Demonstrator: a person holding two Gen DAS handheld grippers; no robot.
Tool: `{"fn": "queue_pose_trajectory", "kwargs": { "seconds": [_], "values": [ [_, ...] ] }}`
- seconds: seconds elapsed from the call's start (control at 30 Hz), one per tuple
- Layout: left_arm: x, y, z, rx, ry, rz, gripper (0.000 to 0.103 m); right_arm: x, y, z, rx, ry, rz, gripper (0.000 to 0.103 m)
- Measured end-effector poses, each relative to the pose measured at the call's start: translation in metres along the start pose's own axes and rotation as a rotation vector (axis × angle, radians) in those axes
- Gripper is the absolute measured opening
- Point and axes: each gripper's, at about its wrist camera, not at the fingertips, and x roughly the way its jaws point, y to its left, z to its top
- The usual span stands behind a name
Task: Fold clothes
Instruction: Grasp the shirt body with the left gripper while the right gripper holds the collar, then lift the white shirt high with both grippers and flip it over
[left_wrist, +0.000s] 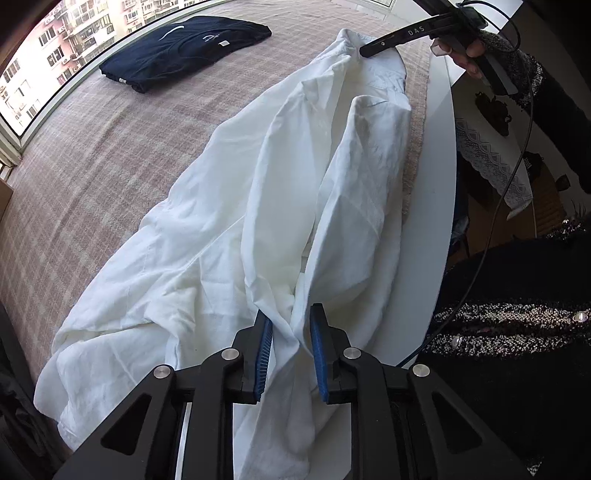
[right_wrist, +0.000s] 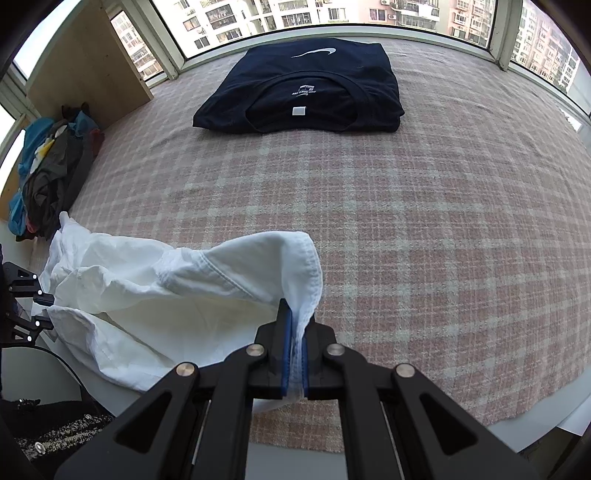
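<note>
Both grippers pinch the white shirt (left_wrist: 229, 229): left fingers (left_wrist: 264, 354) around bunched cloth, right fingers (right_wrist: 285, 347) on a hem.

A pink plaid cloth (right_wrist: 406, 229) covers the table, bearing a folded navy T-shirt (right_wrist: 306, 92) and a crumpled white garment (left_wrist: 221, 236).

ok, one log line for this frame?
left gripper: around white garment, grip unclear | right gripper: clamped on its hem | navy shirt: folded
</note>
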Motion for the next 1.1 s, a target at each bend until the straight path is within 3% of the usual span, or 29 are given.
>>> {"fn": "queue_pose_trajectory", "kwargs": {
  "seconds": [0.07,0.13,0.17,0.4,0.47,0.53,0.6,0.8,1.1],
  "values": [
    [-0.007,-0.001,0.001,0.002,-0.017,0.011,0.026,0.001,0.000,-0.001,-0.001,0.004,0.001,0.004],
    [-0.016,0.000,0.003,0.002,-0.044,0.013,0.050,0.001,0.000,-0.001,-0.002,0.005,0.001,0.004],
    [-0.017,0.000,0.005,0.008,-0.046,0.020,0.054,0.002,0.000,-0.001,-0.002,0.006,0.000,0.004],
    [-0.005,0.005,0.022,0.060,-0.004,0.061,0.056,0.002,-0.001,0.000,0.002,0.003,0.007,0.004],
    [0.001,0.002,0.025,0.073,0.008,0.041,0.046,0.003,-0.001,-0.002,0.004,0.004,0.008,0.004],
    [0.004,-0.001,0.026,0.091,0.022,0.020,0.020,0.002,-0.001,-0.003,0.007,-0.005,0.010,0.004],
    [0.005,-0.003,0.023,0.095,0.031,0.000,0.006,0.000,-0.001,-0.003,0.010,-0.017,0.010,0.004],
    [-0.015,-0.001,0.018,0.042,-0.046,0.032,0.001,-0.022,0.010,0.004,0.009,-0.126,0.009,0.004],
    [-0.115,0.025,-0.012,-0.109,-0.269,0.269,0.001,-0.145,0.097,0.067,-0.156,-0.454,0.051,0.003]
  ]
}}
